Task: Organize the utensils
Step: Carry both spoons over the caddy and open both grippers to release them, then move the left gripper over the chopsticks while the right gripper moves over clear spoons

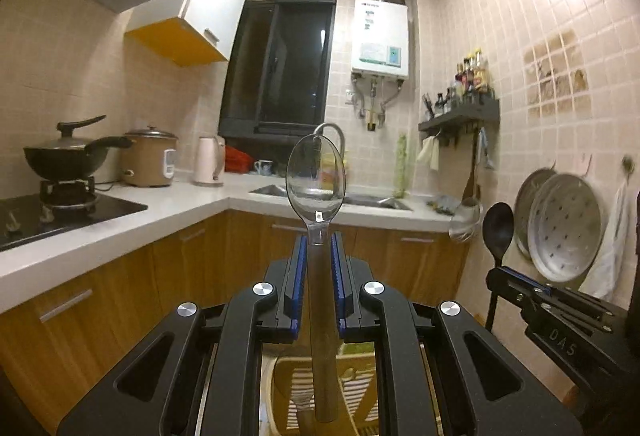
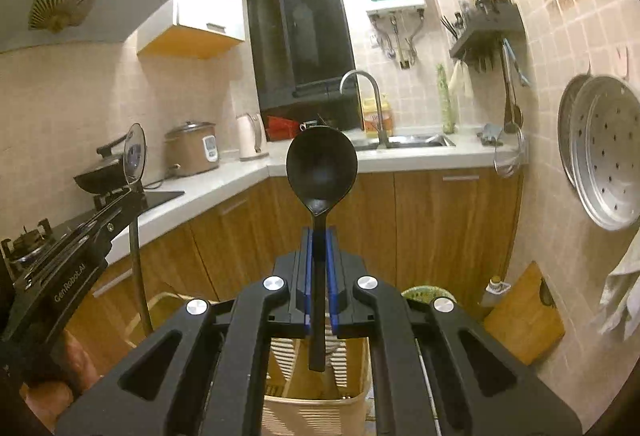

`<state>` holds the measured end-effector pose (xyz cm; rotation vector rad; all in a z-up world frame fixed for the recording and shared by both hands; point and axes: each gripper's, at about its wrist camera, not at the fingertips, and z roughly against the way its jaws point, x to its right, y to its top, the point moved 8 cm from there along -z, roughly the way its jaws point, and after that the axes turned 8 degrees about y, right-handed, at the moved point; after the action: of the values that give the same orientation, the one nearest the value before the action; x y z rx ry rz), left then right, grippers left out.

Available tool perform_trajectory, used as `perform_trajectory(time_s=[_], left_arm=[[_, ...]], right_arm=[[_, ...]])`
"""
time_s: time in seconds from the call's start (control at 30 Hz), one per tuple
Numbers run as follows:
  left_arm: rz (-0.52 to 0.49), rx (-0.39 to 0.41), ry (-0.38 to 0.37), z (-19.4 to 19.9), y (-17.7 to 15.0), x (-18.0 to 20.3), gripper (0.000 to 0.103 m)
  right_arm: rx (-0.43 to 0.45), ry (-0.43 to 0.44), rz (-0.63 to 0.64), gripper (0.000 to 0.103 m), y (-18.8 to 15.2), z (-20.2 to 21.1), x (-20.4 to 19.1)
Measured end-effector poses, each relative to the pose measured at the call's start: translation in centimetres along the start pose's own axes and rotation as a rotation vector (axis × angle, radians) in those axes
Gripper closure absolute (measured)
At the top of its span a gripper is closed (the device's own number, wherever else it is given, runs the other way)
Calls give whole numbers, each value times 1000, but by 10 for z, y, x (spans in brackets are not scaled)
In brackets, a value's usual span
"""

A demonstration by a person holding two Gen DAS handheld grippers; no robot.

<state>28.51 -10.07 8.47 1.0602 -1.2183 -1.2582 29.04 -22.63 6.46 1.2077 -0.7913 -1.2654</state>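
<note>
Fingers [image 1: 297, 268] pinch clear plastic spoon [image 1: 315, 180].

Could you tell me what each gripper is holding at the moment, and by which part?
The left gripper holds a clear spoon by its handle, just below the bowl; the right gripper likewise holds a black spoon.

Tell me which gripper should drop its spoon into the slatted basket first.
Probably right. The right gripper holds the black spoon with its handle hanging directly over the basket. The left gripper, shut on the clear spoon, also sits above it, though less of it shows.
</note>
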Motion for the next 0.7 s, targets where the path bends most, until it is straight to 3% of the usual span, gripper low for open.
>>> perform_trajectory(time_s=[0.37, 0.43, 0.47, 0.5, 0.53, 0.57, 0.7], left_arm=[[26, -45, 33, -12, -35, -10, 91], [27, -57, 15, -10, -37, -10, 84], [30, -69, -2, -6, -37, -10, 67], [40, -72, -16, -1, -35, -12, 60], [44, -77, -28, 2, -35, -14, 60], [46, -93, -47, 8, -34, -17, 60], [90, -134, -86, 31, -25, -35, 60]], right_arm=[[-32, 2, -4, 98, -32, -13, 8], [-60, 18, -8, 96, -35, -9, 5], [-80, 31, -12, 87, -36, -6, 3], [-91, 39, -15, 80, -36, -4, 1], [-98, 49, -18, 60, -36, 0, 0], [-96, 50, -17, 54, -35, 5, -1], [-116, 54, -17, 54, -31, 27, -5]])
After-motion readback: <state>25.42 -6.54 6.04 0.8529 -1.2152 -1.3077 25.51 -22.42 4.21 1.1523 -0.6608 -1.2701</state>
